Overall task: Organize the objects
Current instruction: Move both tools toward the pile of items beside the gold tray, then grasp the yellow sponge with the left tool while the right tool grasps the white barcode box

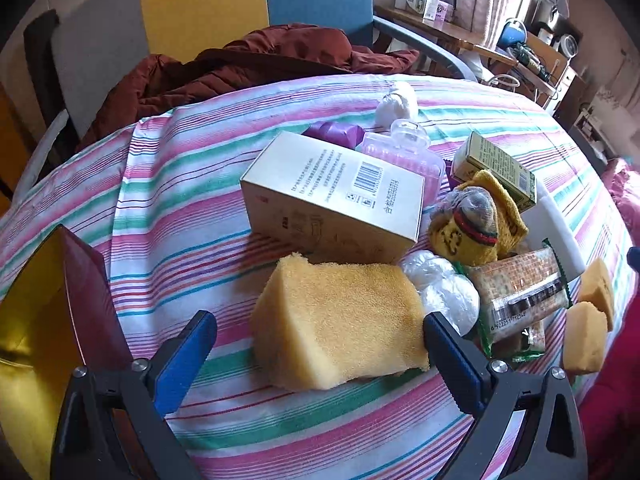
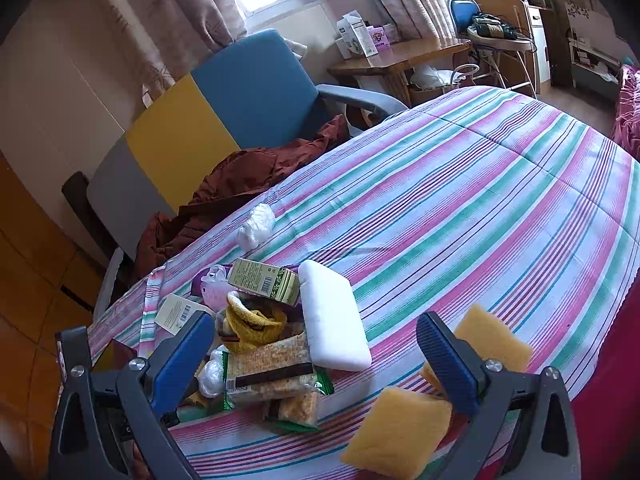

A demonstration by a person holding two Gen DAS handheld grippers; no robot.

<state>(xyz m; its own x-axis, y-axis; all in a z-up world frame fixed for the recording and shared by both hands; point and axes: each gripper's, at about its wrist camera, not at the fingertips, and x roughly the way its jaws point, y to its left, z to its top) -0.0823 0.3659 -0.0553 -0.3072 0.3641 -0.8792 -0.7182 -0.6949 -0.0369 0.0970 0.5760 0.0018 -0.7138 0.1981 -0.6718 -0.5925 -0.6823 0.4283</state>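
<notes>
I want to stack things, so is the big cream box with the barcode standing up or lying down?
Lying down. The cream box rests on a long side on the striped cloth, barcode face up, behind the large sponge.

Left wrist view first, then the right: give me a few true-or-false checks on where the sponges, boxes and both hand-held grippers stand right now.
1. The left hand-held gripper is open around the large yellow sponge. True.
2. The right hand-held gripper is clamped on the white foam block. False: it is open and holds nothing.
3. The barcoded cream box lies behind the large sponge. True.
4. The tablecloth is plain blue. False: it is striped pink, green and white.
</notes>
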